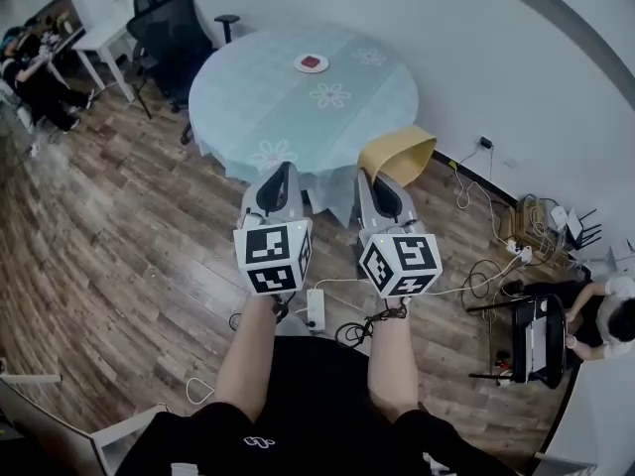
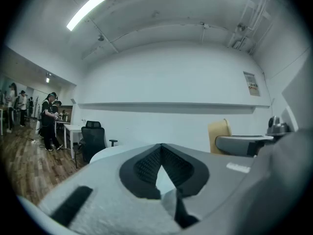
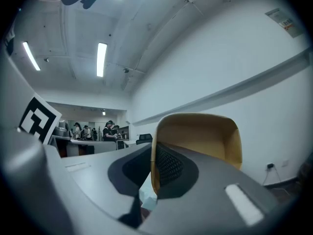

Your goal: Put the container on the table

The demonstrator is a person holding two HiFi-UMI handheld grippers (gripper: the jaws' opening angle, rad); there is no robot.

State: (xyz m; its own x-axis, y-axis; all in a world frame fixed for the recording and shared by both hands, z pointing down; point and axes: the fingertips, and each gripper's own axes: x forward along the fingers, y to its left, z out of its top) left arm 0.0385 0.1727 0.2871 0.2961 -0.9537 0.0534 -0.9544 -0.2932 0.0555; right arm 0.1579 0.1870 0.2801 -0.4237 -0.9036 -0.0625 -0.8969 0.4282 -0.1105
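R claw (image 1: 373, 177) is gripping 1 yellow container (image 1: 397, 153) by rim; L claw (image 1: 283, 169) is clenching empty. 1 dish (image 1: 312, 62) is sitting on 1 tabletop (image 1: 263, 92).

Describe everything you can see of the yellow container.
The container is mustard yellow and looks like smooth, thin-walled plastic with an open top and rounded corners. What shows of its inside is empty. The right tool is shut on one wall, holding it tipped in the air by the table's near edge. Nothing else touches it.
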